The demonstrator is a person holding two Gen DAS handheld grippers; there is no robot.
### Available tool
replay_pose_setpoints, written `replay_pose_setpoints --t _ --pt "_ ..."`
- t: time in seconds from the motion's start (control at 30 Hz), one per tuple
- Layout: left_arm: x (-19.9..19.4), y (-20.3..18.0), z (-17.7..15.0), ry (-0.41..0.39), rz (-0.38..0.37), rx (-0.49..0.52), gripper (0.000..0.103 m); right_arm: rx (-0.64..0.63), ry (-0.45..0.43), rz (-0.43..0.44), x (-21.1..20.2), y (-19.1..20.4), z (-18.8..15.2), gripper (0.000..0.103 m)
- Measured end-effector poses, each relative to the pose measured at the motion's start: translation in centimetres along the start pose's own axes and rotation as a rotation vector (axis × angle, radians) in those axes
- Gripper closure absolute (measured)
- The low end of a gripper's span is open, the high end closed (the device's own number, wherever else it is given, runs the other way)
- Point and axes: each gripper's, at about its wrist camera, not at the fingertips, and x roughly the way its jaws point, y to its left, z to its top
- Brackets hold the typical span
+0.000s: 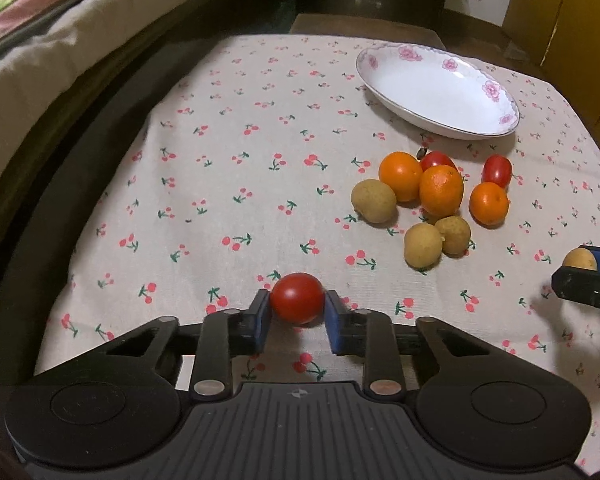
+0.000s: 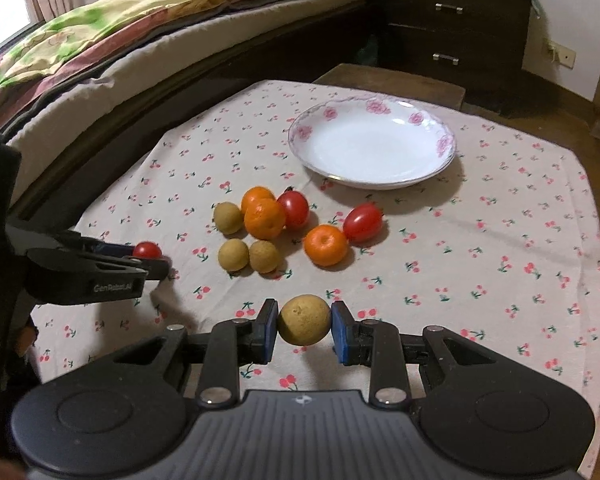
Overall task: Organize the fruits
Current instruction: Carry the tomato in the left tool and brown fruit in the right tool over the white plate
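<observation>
My left gripper (image 1: 297,312) is shut on a red cherry tomato (image 1: 297,298), held above the cherry-print cloth; it also shows at the left of the right wrist view (image 2: 150,256). My right gripper (image 2: 305,326) is shut on a tan longan (image 2: 304,319); it shows at the right edge of the left wrist view (image 1: 580,266). A loose pile lies mid-table: three oranges (image 2: 264,218), three longans (image 2: 233,255) and two cherry tomatoes (image 2: 362,222). A white flower-rimmed plate (image 2: 440,168) stands behind the pile with nothing in it.
The cloth-covered table (image 2: 500,240) has a bed (image 2: 120,52) along its left side and a dark drawer chest (image 2: 452,28) behind. A wooden stool (image 2: 392,80) touches the far edge.
</observation>
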Motion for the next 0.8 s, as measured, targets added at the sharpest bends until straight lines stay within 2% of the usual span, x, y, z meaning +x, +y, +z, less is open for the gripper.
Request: replay_pose_setpoints --t 0.17,0.33,0.53,0.8 --pt "0.1 0.4 0.1 0.017 -0.024 0.010 0.068 0.018 -0.005 -0.013 -0.4 -0.3 0.2 0.073" --pt "0.0 0.8 0.1 0.016 -0.044 -0.002 0.068 0.032 0.030 -0.012 0.7 -0.6 0.0 0.073" --pt "-0.2 1.2 0.5 0.030 -0.085 -0.047 0.068 0.043 0.029 -0.004 1.0 -0.8 0.4 0.073" --pt "-1.4 0.2 1.9 -0.009 -0.137 -0.046 0.068 0.066 0.012 -0.011 1.2 -1.5 1.7 0.073"
